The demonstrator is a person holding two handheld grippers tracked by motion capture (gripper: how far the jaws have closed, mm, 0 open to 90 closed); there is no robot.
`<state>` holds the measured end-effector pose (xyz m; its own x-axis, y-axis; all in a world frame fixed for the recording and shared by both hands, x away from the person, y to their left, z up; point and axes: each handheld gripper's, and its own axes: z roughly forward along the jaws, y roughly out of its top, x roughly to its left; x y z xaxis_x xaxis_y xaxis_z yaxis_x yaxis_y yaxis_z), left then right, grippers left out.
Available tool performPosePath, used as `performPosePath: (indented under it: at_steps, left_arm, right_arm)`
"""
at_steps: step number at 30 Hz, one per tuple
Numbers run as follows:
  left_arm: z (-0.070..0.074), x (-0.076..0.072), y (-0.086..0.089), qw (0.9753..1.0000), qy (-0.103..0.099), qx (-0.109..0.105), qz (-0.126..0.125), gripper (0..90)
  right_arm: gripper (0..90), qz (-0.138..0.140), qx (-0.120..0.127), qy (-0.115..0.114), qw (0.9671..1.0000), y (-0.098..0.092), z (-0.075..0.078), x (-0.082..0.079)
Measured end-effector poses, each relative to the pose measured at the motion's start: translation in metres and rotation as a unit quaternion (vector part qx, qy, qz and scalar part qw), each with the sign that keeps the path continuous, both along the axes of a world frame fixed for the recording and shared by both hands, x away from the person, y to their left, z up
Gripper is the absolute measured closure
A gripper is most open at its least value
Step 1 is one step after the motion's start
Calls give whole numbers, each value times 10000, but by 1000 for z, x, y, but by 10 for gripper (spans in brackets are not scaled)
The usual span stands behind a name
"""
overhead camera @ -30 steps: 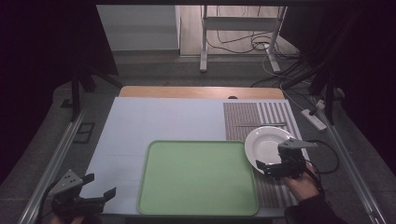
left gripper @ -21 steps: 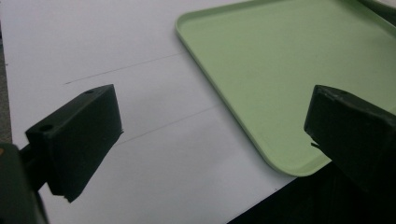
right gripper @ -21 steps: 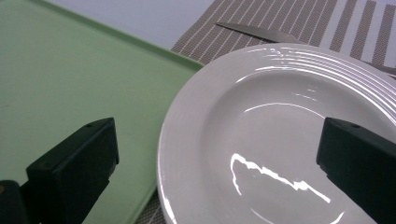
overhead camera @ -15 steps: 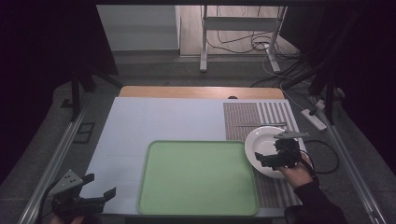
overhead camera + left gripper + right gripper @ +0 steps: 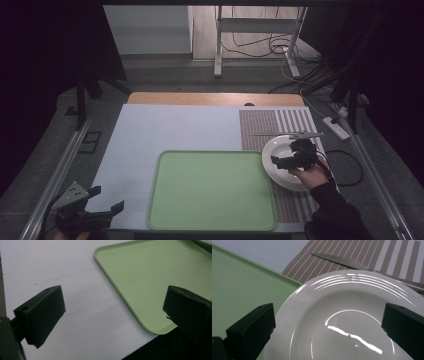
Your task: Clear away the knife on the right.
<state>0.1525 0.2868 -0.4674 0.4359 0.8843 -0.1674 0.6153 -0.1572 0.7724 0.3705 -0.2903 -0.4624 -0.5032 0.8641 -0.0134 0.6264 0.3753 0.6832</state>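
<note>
My right gripper [image 5: 286, 161] is hovering with its jaws spread wide over the glossy white round ceramic plate [image 5: 352, 322].

The plate is sitting on the brown striped placemat [image 5: 260, 127], just beside the light green plastic tray [image 5: 210, 187], a steel knife [image 5: 362, 266] lying behind it. My left gripper [image 5: 100, 210] is hanging released, gripping nothing, well apart from the plate.

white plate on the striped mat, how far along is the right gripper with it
Early. Nothing looks done: the white plate sits on the striped placemat, beside the bare green tray, with a table knife behind it. In hand: the right gripper hangs over the plate with jaws wide apart, gripping nothing. Left: closing on the rim and lifting, probably toward the tray. The left gripper waits open at the near left corner.
</note>
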Motion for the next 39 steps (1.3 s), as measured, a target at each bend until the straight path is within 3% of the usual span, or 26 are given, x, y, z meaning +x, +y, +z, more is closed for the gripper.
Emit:
performPosePath:
  at_steps: [26,39]
  left_arm:
    - [0,0,0,10000,-10,4,-2,39]
    - [0,0,0,10000,-13,-4,-4,39]
  right_arm:
    - [0,-389,-243,114,9989,-7,-8,49]
    - [0,-604,-223,103,9979,-14,-11,70]
